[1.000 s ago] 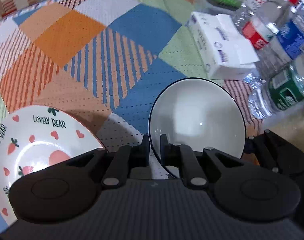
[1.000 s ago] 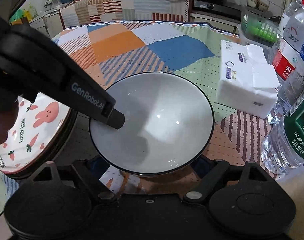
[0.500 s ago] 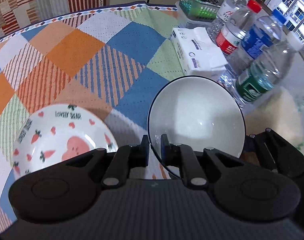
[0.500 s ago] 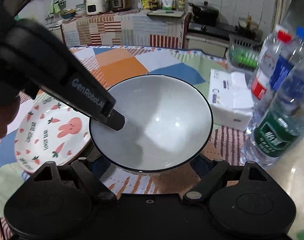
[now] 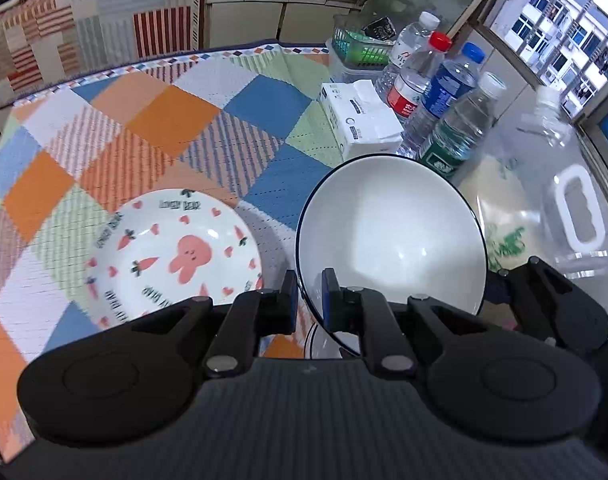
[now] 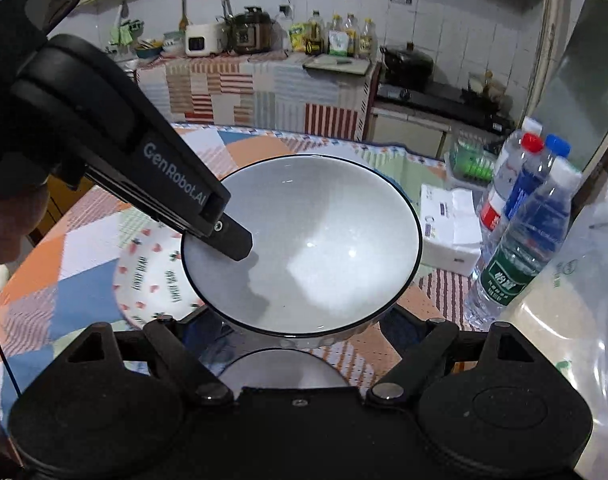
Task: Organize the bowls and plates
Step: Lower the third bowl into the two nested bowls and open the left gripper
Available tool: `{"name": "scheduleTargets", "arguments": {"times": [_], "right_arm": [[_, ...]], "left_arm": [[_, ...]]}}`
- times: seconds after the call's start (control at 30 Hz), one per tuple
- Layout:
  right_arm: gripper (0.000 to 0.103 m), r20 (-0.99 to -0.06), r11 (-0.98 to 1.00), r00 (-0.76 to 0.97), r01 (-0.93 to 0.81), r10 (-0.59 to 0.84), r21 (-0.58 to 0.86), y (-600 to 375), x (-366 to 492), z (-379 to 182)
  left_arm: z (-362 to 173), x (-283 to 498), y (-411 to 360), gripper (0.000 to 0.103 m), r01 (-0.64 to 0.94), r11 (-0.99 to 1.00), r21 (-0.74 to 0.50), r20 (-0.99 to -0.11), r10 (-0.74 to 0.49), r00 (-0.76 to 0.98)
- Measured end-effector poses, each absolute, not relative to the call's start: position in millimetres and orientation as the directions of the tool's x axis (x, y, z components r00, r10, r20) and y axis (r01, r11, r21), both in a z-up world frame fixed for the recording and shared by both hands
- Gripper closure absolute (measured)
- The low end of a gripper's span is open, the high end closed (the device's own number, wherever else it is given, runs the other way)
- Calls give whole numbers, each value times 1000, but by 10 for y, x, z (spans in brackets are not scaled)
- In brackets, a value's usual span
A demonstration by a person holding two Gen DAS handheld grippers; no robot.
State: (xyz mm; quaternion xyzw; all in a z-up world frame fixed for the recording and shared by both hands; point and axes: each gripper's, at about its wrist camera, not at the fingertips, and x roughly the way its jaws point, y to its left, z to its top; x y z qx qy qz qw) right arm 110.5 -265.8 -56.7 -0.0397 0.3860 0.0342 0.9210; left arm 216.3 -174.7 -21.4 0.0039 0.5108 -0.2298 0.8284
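Observation:
My left gripper [image 5: 307,292] is shut on the near-left rim of a white bowl with a dark rim [image 5: 395,236] and holds it in the air above the table. The bowl [image 6: 315,248] fills the right wrist view, with the left gripper's finger [image 6: 228,236] on its left rim. My right gripper [image 6: 300,328] is open, its fingers spread on either side under the bowl. A second white bowl [image 6: 284,368] sits below, mostly hidden. A rabbit-and-carrot plate [image 5: 176,256] lies on the table to the left; it also shows in the right wrist view [image 6: 156,280].
The table has a checked cloth [image 5: 152,128]. A tissue pack [image 5: 359,120] and several water bottles [image 5: 447,120] stand at the right. A green basket [image 5: 355,48] is behind them. A clear jug with a white handle [image 5: 575,208] stands at far right.
The left gripper has lifted the bowl higher and both views have risen. The table has dropped away, and the second bowl beneath has come into view.

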Motion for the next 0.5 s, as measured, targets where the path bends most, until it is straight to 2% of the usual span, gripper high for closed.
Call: {"name": "scheduleTargets", "arguments": {"times": [0.23,0.5], "right_arm": [[14,-701,994,712,-100,40,-45,-2515,809,-463],[13,-702,989,709,-139,62,-53,-2532,522,-517]], "left_arm": [[-72,1837,-1652,92,414,888,-200,-855,-365,369],[-143,1538,-1698,91,445,873,-200,-867,-369,335]]}}
